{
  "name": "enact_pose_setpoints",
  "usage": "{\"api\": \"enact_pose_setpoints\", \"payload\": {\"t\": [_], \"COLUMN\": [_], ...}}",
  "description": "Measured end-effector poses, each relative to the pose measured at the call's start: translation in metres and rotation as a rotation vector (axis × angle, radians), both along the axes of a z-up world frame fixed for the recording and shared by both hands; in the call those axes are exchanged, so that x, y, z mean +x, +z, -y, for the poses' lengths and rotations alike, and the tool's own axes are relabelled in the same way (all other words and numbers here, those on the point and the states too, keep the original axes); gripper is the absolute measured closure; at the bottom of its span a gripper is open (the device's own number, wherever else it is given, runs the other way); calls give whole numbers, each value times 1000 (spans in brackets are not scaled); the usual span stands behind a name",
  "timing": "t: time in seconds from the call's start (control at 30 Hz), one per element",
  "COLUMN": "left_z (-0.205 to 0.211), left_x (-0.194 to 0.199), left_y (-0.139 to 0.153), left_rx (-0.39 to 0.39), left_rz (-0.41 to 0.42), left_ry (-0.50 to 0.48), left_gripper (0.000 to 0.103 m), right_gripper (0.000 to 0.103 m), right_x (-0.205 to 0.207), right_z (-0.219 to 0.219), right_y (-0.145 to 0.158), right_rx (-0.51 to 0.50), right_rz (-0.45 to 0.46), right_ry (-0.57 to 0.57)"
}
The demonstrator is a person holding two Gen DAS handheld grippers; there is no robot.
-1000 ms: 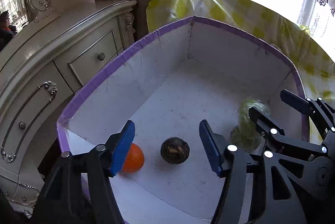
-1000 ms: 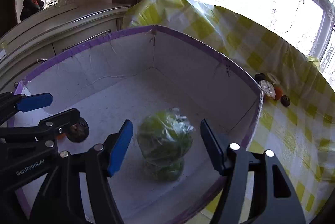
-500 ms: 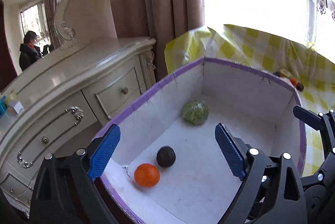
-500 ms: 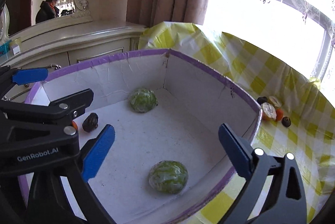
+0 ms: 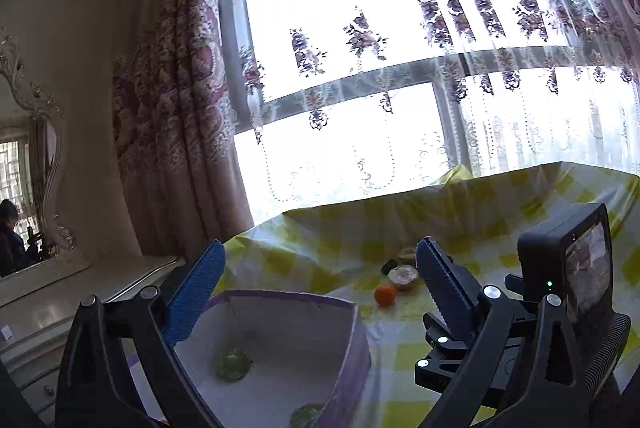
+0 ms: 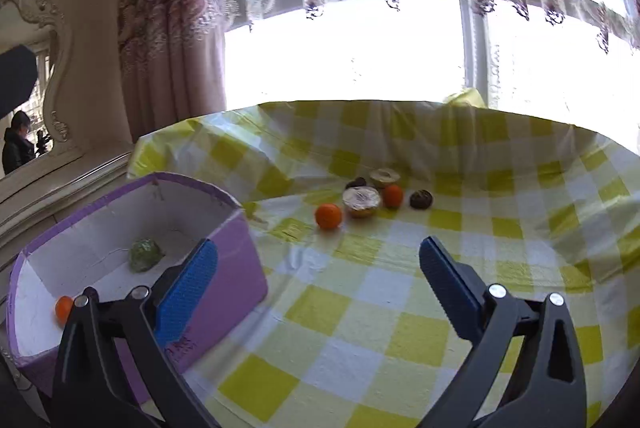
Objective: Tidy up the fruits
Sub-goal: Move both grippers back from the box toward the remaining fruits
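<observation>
1. Both my grippers hang empty over the worktop, spread with a yellow-checked cloth: the left gripper and the right gripper have just been opening their fingers, which now stand released and wide with nothing between them.

2. The purple-rimmed box sits at the left edge of the worktop beside a pale dresser; I judge it to be the collecting place, since it already holds a wrapped green fruit near its far wall and a small orange in its near corner. A second green fruit shows at the box's near edge in the left view.

3. Fruit not yet gathered lies in a loose cluster well apart from the box, towards the window: an orange, a cut pale half, another orange, a dark round fruit and two more pieces behind (too small to name).

4. My right fingers point down towards that cluster, which suggests the next pick is there; the nearest orange looks the easiest to reach.
</observation>
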State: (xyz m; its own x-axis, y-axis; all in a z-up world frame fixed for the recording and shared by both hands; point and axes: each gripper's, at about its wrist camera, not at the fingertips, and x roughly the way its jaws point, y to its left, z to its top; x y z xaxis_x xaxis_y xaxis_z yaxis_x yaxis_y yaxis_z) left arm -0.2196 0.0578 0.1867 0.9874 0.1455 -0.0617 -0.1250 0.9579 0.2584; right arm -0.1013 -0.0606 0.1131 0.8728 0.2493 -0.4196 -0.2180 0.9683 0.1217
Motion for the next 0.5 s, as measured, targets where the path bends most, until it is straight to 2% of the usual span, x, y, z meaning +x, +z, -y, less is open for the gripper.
{"api": "enact_pose_setpoints", "payload": {"t": [0.03,0.07,0.17,0.27,0.37,0.5], "left_z": [16,27,50,65,76,66], "left_x": [7,19,68,118,161,213], "left_y": [-9,-17,-44,-72,-101,-129], "left_rx": [13,6,-85,-144,-200,-289], "left_rz": [1,-33,-222,-370,-473,-608], "left_ry": [-57,-105,-194,-230,-238,-200], "left_gripper": [5,5,5,5,5,5], "right_gripper": [2,2,2,2,2,2], "right_x": [8,14,29,40,50,68], "right_z": [17,35,85,122,141,148], "right_y": [-10,-19,-48,-69,-79,-82], "right_rx": [5,9,41,99,140,115], "right_rz": [-26,-53,-138,-200,-243,-283], "right_ry": [-52,-103,-255,-351,-404,-459]}}
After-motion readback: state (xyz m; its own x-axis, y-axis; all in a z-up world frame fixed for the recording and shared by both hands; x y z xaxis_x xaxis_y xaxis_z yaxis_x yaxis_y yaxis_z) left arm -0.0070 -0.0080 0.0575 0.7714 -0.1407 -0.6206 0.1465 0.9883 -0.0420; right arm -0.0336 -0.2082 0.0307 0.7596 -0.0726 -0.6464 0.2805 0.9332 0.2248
